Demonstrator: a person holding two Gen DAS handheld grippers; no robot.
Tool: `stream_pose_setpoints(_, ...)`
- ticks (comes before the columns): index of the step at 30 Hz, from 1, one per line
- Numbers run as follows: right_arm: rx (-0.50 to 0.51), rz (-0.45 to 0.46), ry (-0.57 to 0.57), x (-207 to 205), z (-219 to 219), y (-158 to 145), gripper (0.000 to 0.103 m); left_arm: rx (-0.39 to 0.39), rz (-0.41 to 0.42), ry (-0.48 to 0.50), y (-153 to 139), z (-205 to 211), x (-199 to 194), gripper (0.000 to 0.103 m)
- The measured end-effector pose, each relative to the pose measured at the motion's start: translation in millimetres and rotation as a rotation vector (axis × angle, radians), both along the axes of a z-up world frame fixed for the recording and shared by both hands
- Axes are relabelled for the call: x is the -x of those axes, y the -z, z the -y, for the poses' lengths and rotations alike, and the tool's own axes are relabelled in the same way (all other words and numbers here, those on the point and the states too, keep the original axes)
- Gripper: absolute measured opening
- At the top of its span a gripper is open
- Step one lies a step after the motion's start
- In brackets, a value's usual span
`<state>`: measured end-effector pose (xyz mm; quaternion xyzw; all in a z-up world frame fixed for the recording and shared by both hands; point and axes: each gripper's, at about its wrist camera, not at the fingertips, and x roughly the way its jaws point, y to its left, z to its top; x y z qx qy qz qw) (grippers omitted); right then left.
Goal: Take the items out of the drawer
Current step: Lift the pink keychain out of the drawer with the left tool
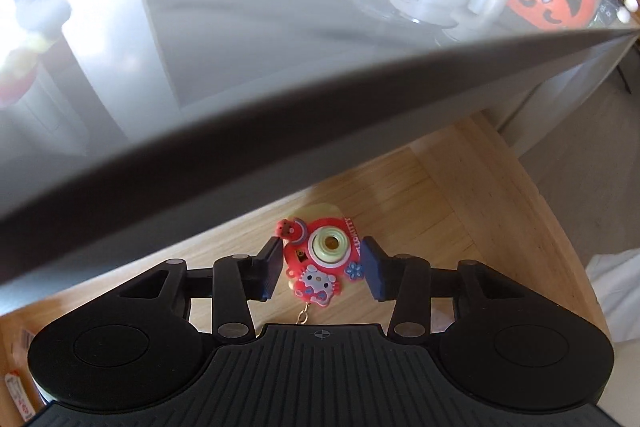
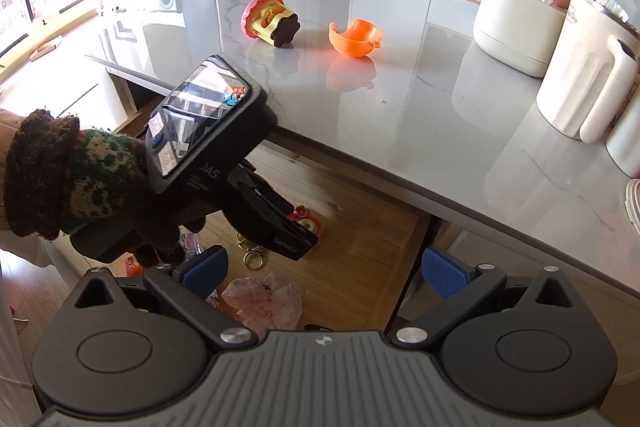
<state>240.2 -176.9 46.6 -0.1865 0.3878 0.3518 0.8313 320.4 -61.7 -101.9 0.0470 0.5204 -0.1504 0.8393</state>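
Open wooden drawer point(image 1: 460, 187) pulled out beneath grey worktop edge, red Hello Kitty camera-shaped keychain charm point(image 1: 320, 259) lying flat on drawer floor, pale green lens ring facing up, gold chain trailing, crumpled pink-patterned wrapper point(image 2: 266, 301) and gold key rings point(image 2: 250, 255) nearby

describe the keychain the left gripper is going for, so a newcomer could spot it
Look in the open wooden drawer under the grey countertop. Between the left gripper pads lies a red rubber keychain: only it has a white cat figure and a pale green ring.
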Motion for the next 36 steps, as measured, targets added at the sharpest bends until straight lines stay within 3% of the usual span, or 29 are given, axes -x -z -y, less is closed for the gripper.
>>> stream_pose_setpoints(6,0.003,0.014,-0.015,5,0,-1,0.103,-0.067,0.022,0.073,5,19,4,0.05)
stream_pose_setpoints(8,0.0,0.014,-0.008,4,2,-1,0.103,-0.101,0.008,0.064,6,20,4,0.037)
stream_pose_setpoints(10,0.002,0.017,-0.002,4,2,-1,0.103,-0.213,-0.012,0.002,11,23,2,0.028)
stream_pose_setpoints(11,0.005,0.019,-0.001,4,2,0,0.103,-0.219,-0.012,-0.016,10,22,2,0.024)
stream_pose_setpoints(15,0.019,0.032,-0.015,8,-1,1,0.103,-0.099,-0.03,0.047,1,14,9,0.022)
stream_pose_setpoints(18,0.017,0.033,-0.02,9,1,3,0.103,-0.088,0.001,0.138,-21,-2,30,0.022)
stream_pose_setpoints(22,0.013,0.004,0.01,1,5,6,0.103,-0.058,0.039,0.152,-57,-49,64,0.022)
stream_pose_setpoints(24,0.009,-0.018,0.018,-3,3,8,0.103,-0.033,0.057,0.131,-76,-57,75,0.022)
stream_pose_setpoints(30,0.006,-0.102,0.006,-10,-11,15,0.103,0.082,0.139,0.002,-117,-148,122,0.022)
stream_pose_setpoints(36,0.065,-0.025,-0.19,7,-80,12,0.1,0.214,0.224,-0.239,-141,-236,135,0.022)
